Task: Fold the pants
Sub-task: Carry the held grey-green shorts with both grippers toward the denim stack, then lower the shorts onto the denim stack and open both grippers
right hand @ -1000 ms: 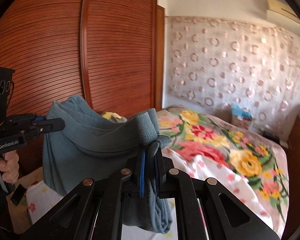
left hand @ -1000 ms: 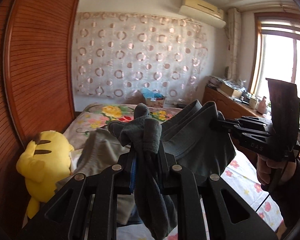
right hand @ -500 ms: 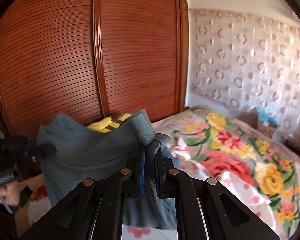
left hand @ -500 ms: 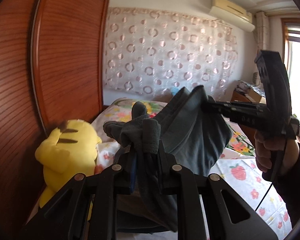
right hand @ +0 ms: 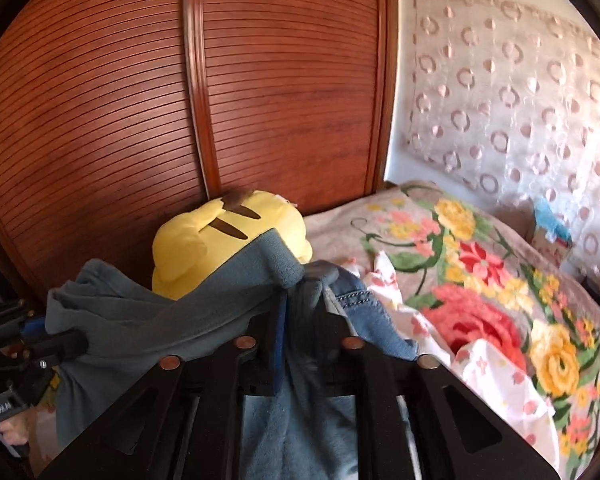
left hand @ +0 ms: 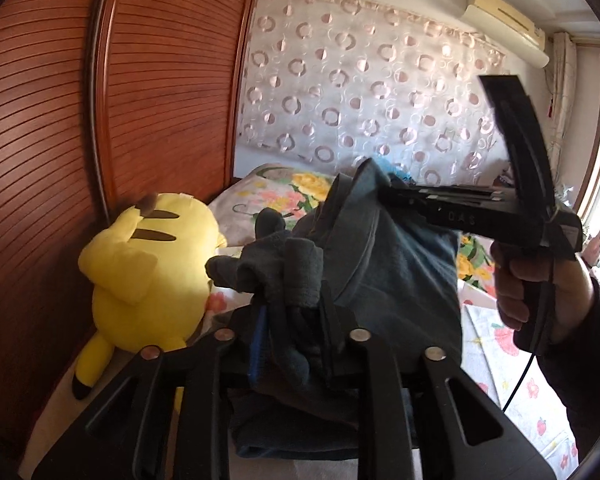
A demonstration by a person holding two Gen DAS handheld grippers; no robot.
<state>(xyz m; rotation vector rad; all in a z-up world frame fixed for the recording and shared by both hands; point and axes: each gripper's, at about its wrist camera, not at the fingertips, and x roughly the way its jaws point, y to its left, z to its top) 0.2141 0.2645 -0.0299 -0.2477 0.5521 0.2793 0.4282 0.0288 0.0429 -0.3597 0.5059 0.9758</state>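
Left gripper (left hand: 290,320) jaws clamped shut, raised; right gripper (right hand: 300,320) jaws clamped shut, raised alongside.

Grey-blue pants (left hand: 392,280) bunched; held aloft, hanging.

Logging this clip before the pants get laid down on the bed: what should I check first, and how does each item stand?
1. Left gripper shut on the pants: ok, bunched fabric is pinched between its fingers.
2. Right gripper shut on the pants: ok, cloth is clamped there too.
3. Pants lifted off the bed: ok, they hang between the two grippers.
4. Fabric spread flat between the grips: not ok, it sags and is bunched at both grips.
5. Landing spot free: cannot tell; the yellow plush toy lies close by, and denim lies under the right gripper.
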